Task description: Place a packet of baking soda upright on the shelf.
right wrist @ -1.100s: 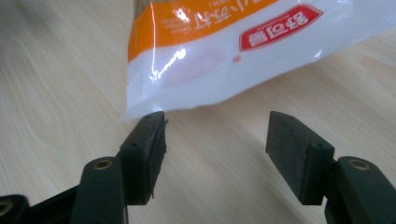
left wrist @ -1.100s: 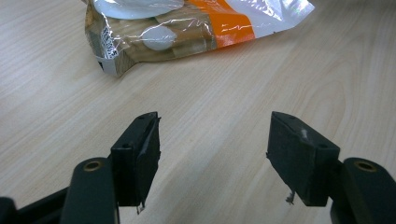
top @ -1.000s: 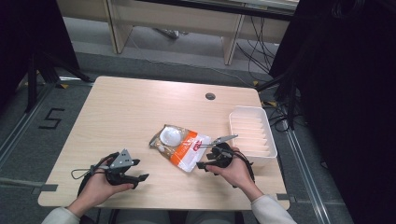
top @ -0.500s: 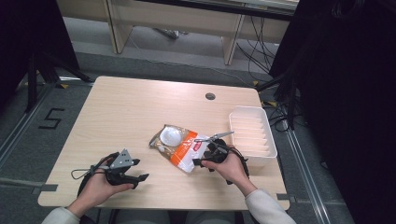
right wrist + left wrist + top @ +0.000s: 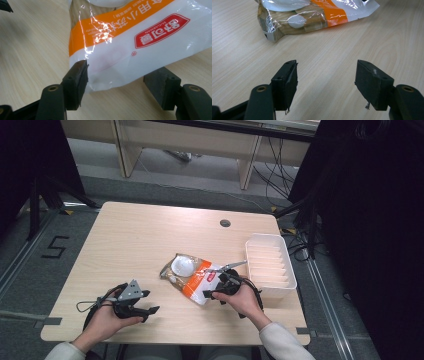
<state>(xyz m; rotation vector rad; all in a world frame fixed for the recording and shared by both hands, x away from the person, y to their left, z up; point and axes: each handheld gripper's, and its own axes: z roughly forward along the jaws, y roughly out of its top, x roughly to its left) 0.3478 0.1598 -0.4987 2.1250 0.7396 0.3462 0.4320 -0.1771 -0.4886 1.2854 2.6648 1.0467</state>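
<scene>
the right gripper (image 5: 112,87) has its jaws wide apart around the near white corner of the plastic bag (image 5: 140,47), which lies flat on the worktop (image 5: 130,240) just left of the white slotted tray (image 5: 272,265); one jaw already touches the film, the other stands a little apart from it. the left gripper (image 5: 325,82) is also wide, holding nothing, and it rests on bare wood with the bag (image 5: 312,15) near in front of it. i think the danger is the thin glossy film: if the jaws close only on this loose edge, the corner may slip out or the film may tear, and the heavier contents at the far end could make the bag swing or drop when lifted. the lower jaw could also push the bag away instead of going under it. on the bag there is a red badge with the letters "sucaiman" as far as i can read, and white chinese characters on the orange band, upside down in the right gripper view.
</scene>
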